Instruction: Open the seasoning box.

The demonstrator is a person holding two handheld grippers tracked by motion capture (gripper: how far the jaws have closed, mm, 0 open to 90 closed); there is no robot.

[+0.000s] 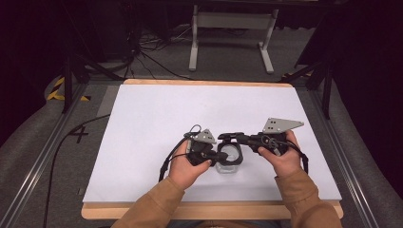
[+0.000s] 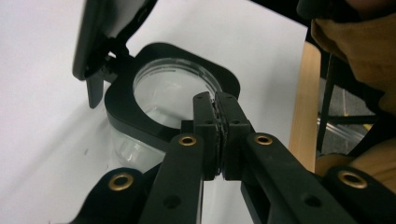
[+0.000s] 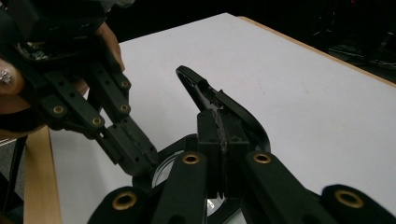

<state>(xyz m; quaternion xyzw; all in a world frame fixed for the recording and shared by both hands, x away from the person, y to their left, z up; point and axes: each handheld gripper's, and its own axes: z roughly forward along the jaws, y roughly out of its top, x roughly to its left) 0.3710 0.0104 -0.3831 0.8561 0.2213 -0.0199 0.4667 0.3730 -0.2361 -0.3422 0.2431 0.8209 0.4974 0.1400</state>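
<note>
A small clear container with a black square collar stands on the white table top near its front edge. Its black hinged lid is swung up and open; the same lid rises at the upper left of the left gripper view. My right gripper is shut on this lid, coming in from the right. My left gripper is shut, its tips down on the collar's near rim beside the round opening. The right gripper view shows that left gripper reaching the rim from the left.
A wooden border frames the white top, with metal rails along both sides. Cables and a white stand lie on the floor beyond the far edge. A black cable runs down the left side.
</note>
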